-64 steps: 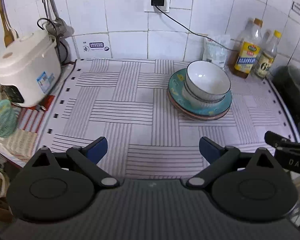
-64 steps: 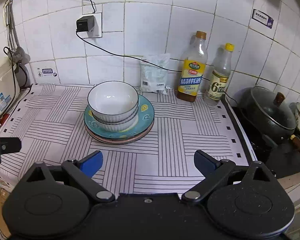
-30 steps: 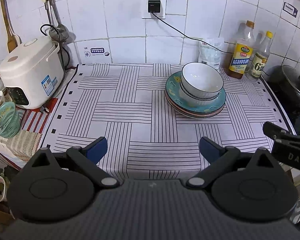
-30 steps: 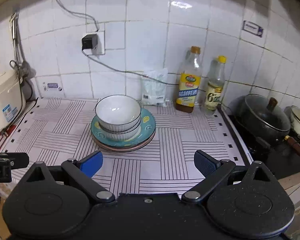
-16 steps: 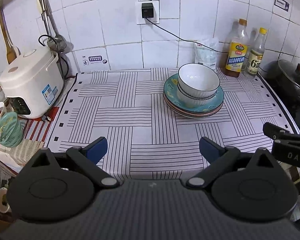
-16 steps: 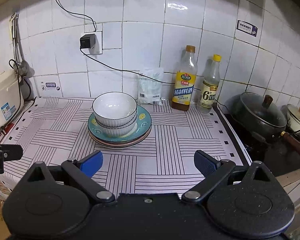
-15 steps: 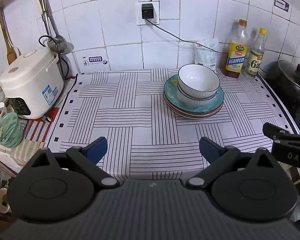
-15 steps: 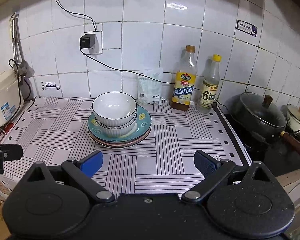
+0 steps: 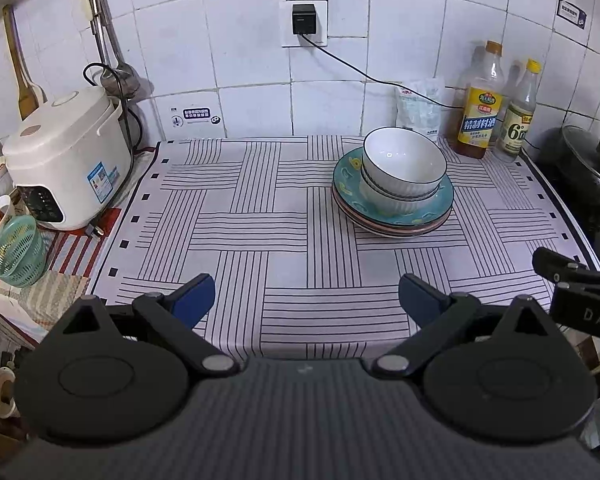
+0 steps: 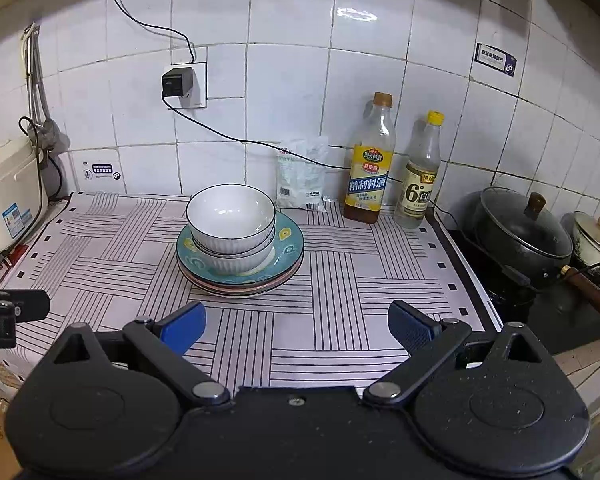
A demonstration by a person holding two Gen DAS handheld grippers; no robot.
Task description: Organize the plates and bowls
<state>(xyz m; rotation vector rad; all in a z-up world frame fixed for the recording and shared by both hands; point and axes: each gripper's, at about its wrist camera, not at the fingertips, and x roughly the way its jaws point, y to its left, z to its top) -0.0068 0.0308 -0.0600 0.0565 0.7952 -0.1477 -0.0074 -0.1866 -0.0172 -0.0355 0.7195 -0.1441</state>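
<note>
L hand-held gripper point(image 9: 306, 294) & R hand-held gripper point(image 10: 296, 326): both spread, empty, near side of plates point(image 10: 240, 276); 2 bowls point(image 10: 231, 216) nested on plates, on tabletop point(image 10: 340, 280)

The lower bowl point(image 10: 236, 261) was mostly hidden by the bowl nested in it, and the plates point(image 10: 240, 285) under the teal one showed only as rims. The rice cooker point(image 10: 4, 200) was cut off at nine o'clock in the right wrist view. Bottle labels were too small to read.

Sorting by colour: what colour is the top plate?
Teal with yellow motifs, clearest in the right wrist view.
</note>
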